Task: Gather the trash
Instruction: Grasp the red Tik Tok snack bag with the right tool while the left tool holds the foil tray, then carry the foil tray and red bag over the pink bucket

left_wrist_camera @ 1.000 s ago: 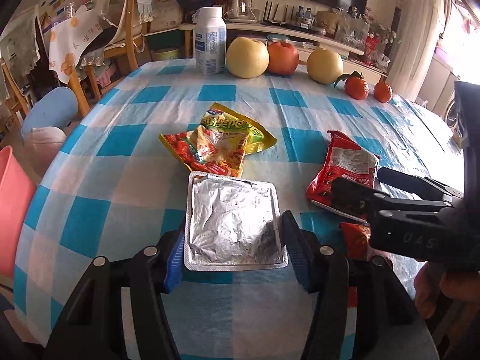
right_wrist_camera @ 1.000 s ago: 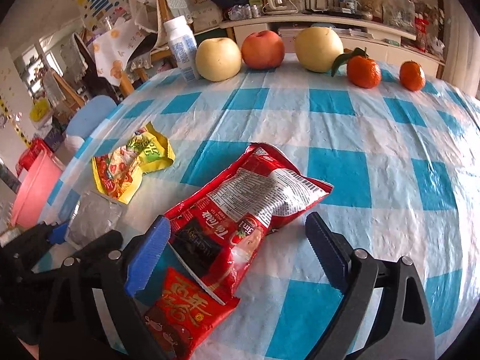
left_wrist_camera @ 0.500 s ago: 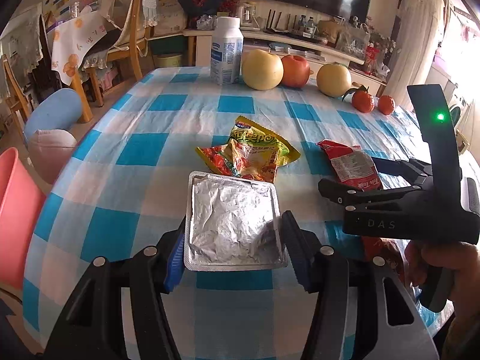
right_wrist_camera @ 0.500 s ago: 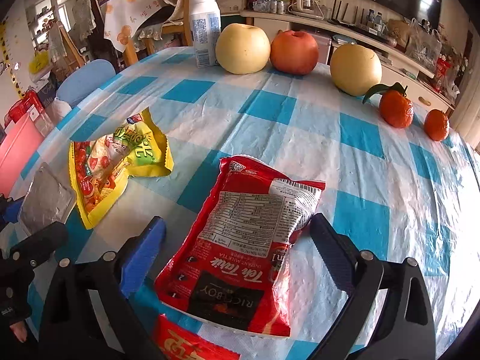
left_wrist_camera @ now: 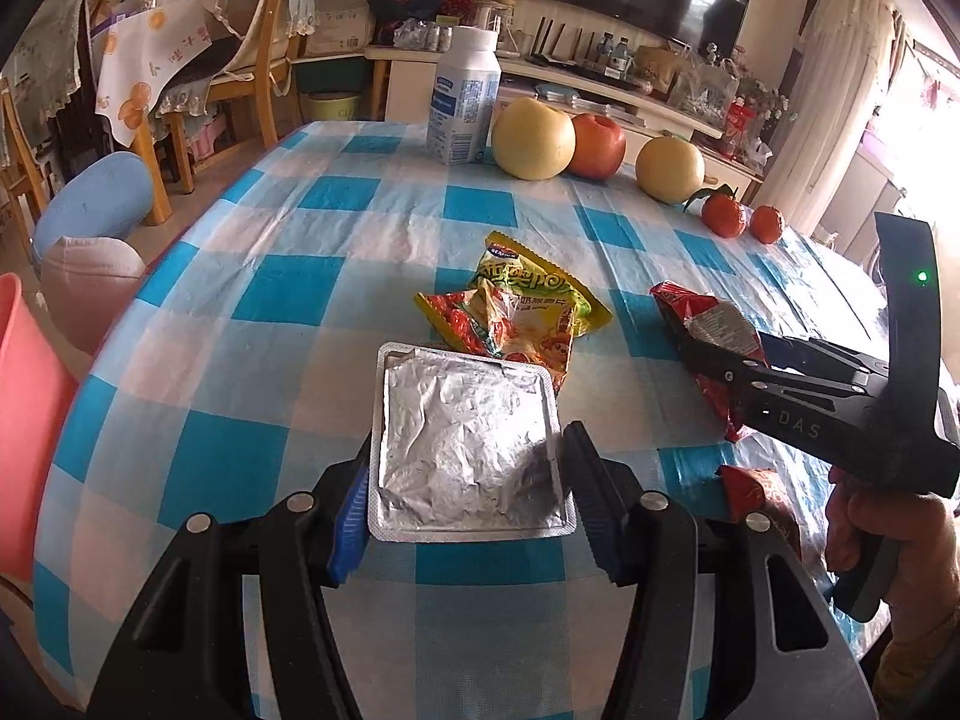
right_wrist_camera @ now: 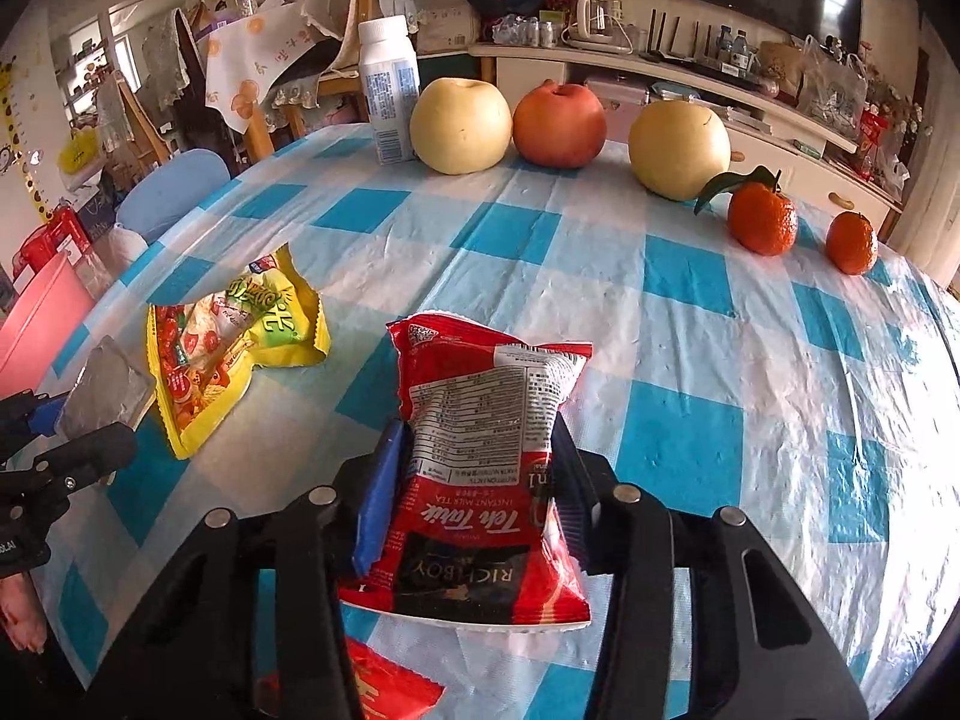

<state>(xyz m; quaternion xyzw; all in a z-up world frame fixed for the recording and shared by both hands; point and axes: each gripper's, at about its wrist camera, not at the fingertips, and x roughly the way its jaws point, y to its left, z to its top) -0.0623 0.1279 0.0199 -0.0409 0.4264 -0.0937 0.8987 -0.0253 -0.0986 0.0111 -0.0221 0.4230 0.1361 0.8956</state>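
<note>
The red milk-tea packet (right_wrist_camera: 480, 468) is now pinched between the two fingers of the right gripper (right_wrist_camera: 474, 480) and tips up off the checked tablecloth (right_wrist_camera: 690, 324) near the table's near edge; half a second ago the same fingers stood wide on either side of it while it lay flat. The foil tray (left_wrist_camera: 468, 444) sits as before between the fingers of the left gripper (left_wrist_camera: 465, 498), whose pads press its two long sides, close to the near edge of the table. Just beyond the tray lies the yellow snack wrapper (left_wrist_camera: 516, 318), its near corner touching or slipping under the tray's far rim, nearer the table's middle. A small red wrapper (right_wrist_camera: 384, 684) lies at the near edge under the right gripper. Along the far edge stand a white bottle (right_wrist_camera: 389, 102), two yellow pears (right_wrist_camera: 461, 125), a red apple (right_wrist_camera: 559, 123) between them, and two tangerines (right_wrist_camera: 763, 225) toward the far right corner. The left wrist view shows the right gripper from the side, held in a bare hand (left_wrist_camera: 888, 546), a green light on its upright bar, with the red packet mostly hidden behind its black body; it also shows a pink bin (left_wrist_camera: 24, 420) off the table's left edge. The right wrist view alone shows the printed back of the packet and the fingers squeezing it, and catches the left gripper only as a dark shape at the table's left edge with the tray seen edge-on.
</note>
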